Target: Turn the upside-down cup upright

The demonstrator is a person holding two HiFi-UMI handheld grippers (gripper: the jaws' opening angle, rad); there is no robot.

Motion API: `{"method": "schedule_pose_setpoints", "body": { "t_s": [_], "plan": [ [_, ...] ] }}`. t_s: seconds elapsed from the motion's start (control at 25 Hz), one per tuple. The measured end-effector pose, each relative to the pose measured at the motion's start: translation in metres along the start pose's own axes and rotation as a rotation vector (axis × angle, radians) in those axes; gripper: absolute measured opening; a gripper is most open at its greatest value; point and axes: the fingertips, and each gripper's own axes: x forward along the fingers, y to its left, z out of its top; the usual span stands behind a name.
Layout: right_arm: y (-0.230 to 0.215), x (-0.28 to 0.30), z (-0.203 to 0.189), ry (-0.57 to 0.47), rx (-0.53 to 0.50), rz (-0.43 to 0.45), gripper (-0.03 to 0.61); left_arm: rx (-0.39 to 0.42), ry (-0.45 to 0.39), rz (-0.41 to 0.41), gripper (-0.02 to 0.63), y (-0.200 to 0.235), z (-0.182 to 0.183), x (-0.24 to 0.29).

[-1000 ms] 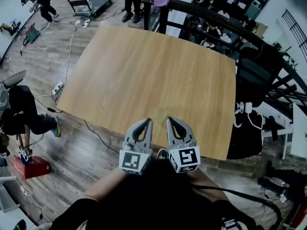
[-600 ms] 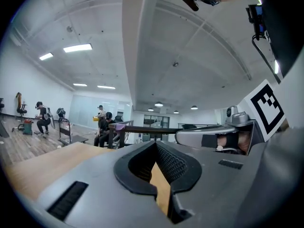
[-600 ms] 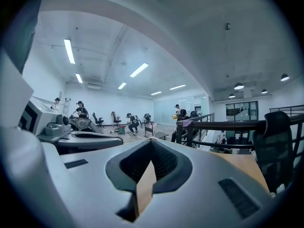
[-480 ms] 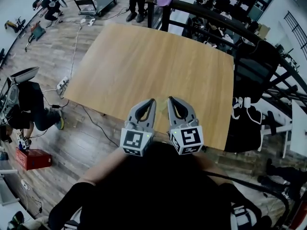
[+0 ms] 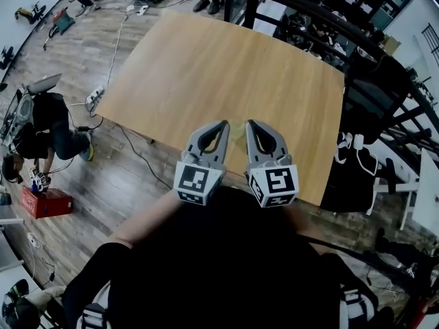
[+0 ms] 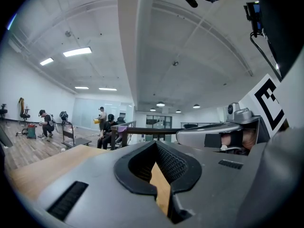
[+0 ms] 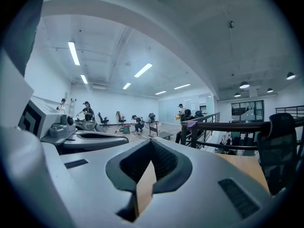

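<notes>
No cup shows in any view. The wooden table (image 5: 226, 60) is bare, apart from a faint pale mark just beyond the gripper tips. My left gripper (image 5: 223, 125) and right gripper (image 5: 251, 125) are held side by side over the table's near edge, both pointing away from me. Both are shut with nothing between their jaws. In the left gripper view the left gripper (image 6: 156, 144) has its jaws closed, with only table wood showing through the slit. The right gripper (image 7: 151, 144) looks the same in its own view. Each view shows the other gripper beside it.
A dark railing (image 5: 322, 12) runs behind the table's far edge. A black chair (image 5: 370, 94) stands at its right side. On the wooden floor to the left are a crouching person (image 5: 41, 125), a red box (image 5: 44, 203) and a power strip (image 5: 92, 98) with cables.
Both grippers have risen together and now reach further over the table's near edge. Their jaws stayed shut and empty.
</notes>
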Motion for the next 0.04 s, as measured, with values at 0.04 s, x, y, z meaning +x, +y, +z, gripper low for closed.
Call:
{"method": "schedule_pose_setpoints", "body": {
  "t_s": [0.04],
  "plan": [
    [-0.0007,0.0004,-0.0004,0.000,0.002,0.000,0.012,0.000,0.000,-0.001,0.008,0.0004,0.0004,0.0007]
  ]
}}
